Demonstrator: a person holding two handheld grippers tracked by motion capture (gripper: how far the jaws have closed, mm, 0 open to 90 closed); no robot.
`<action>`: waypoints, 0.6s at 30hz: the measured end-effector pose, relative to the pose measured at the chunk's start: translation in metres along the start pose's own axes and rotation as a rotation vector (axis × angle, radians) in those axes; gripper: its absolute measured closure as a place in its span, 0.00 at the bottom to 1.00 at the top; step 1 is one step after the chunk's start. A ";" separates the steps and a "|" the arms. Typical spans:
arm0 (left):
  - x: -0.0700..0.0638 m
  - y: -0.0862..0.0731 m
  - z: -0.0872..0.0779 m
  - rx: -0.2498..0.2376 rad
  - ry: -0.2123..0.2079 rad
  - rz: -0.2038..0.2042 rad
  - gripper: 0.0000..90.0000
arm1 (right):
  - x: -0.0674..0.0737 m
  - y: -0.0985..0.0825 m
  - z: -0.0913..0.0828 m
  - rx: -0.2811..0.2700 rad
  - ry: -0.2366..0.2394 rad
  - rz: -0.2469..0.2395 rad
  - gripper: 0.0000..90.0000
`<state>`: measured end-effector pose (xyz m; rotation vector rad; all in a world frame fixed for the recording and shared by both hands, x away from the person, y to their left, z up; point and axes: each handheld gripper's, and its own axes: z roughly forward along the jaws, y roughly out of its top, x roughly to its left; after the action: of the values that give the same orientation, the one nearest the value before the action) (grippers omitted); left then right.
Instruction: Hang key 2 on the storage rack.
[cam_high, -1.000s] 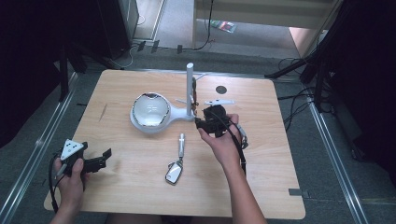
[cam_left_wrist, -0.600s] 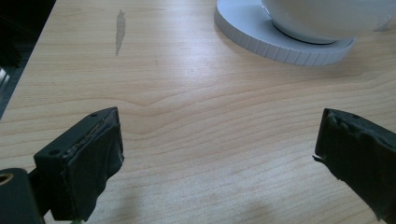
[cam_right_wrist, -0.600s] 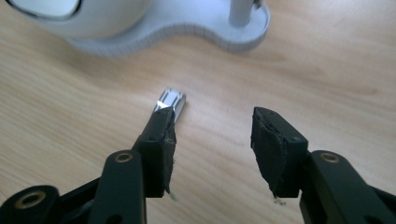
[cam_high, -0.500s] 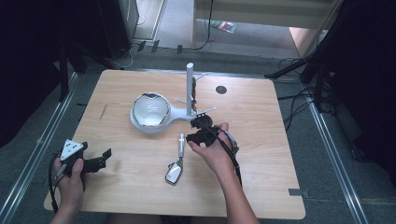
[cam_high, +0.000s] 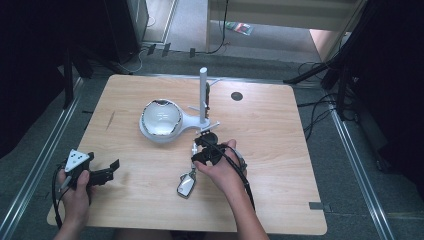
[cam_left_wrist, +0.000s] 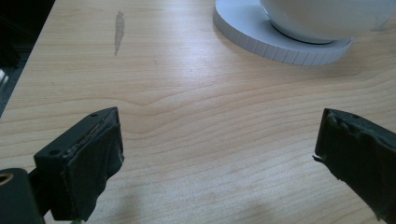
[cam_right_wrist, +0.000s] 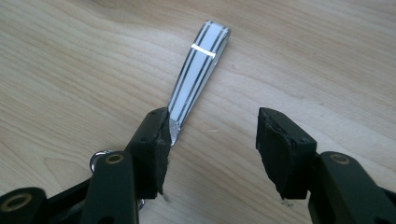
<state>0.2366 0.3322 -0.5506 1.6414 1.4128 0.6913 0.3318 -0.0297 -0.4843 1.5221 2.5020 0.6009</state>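
Pale wood table (cam_high: 280, 150), grey floor around. Left gripper (cam_high: 102, 175) spread near the left edge. Right gripper (cam_right_wrist: 210, 135), jaws just opening, unclamped over the metal handle (cam_right_wrist: 198, 70) mid-table, front of centre.

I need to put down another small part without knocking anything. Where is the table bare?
The wooden table is bare right of the right gripper, up to the dark round hole, and between the left gripper and the small mirror. It is crowded around the magnifier and its white post.
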 end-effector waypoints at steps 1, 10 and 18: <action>0.000 0.000 0.000 -0.002 0.000 -0.001 0.02 | 0.001 0.000 0.002 0.007 0.000 -0.004 0.52; 0.000 0.001 0.001 0.008 0.000 0.005 0.02 | 0.011 0.000 0.013 0.040 0.025 0.024 0.56; 0.000 0.001 0.002 0.004 -0.002 -0.004 0.02 | 0.016 0.002 0.026 0.089 0.009 0.056 0.61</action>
<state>0.2383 0.3318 -0.5507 1.6420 1.4167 0.6849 0.3352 -0.0083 -0.5062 1.6289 2.5316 0.5113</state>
